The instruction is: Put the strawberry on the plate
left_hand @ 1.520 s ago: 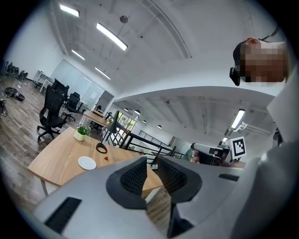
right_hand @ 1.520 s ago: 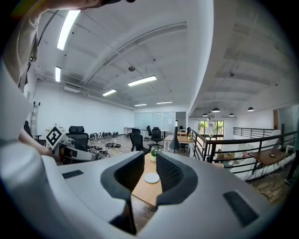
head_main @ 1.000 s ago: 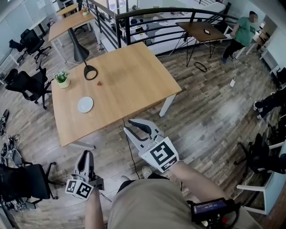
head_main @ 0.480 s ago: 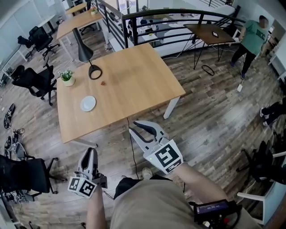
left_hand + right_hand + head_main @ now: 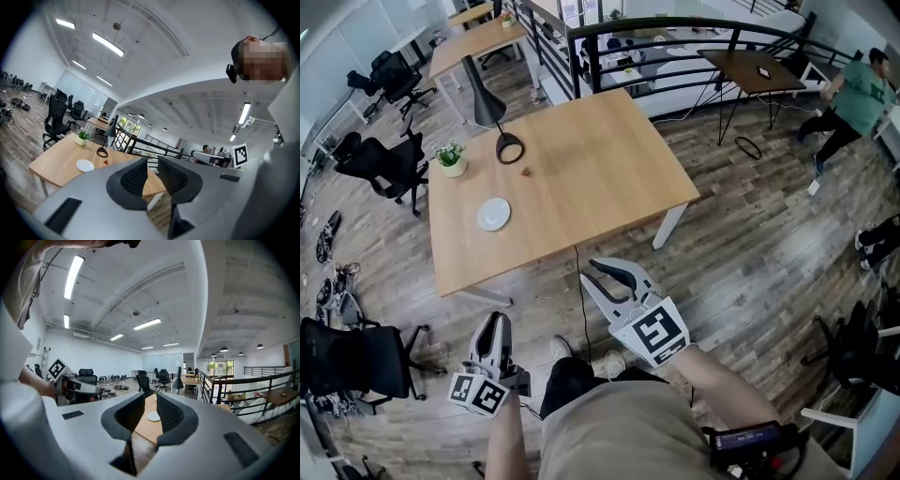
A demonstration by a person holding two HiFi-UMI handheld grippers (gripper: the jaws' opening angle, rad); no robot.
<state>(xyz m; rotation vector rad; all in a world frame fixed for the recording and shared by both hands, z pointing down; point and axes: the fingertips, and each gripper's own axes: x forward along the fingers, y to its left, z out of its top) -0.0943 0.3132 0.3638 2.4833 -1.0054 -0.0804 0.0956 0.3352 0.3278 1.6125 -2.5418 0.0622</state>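
A small red strawberry (image 5: pixel 526 172) lies on the wooden table (image 5: pixel 581 178), beside the black lamp base (image 5: pixel 510 147). The white plate (image 5: pixel 494 214) sits empty nearer the table's left edge. Both grippers hang over the floor, short of the table's near edge and pointing toward it. My left gripper (image 5: pixel 493 325) is low at the left, my right gripper (image 5: pixel 606 273) higher and closer to the table. In the left gripper view the left gripper (image 5: pixel 152 165) shows a narrow empty gap, with the plate (image 5: pixel 85 165) and the strawberry (image 5: pixel 106 162) far off. The right gripper (image 5: pixel 151 401) is likewise slightly open and empty, the plate (image 5: pixel 153 416) beyond it.
A small potted plant (image 5: pixel 452 157) and a black desk lamp (image 5: pixel 487 103) stand at the table's far left. Black office chairs (image 5: pixel 356 361) are to the left. A black railing (image 5: pixel 675 37) runs behind the table. A person in green (image 5: pixel 858 98) walks at the far right.
The whole head view has shifted, so the table sits a little further right in the picture. Both grippers keep the same pose and narrow gap. The person in green has stepped right.
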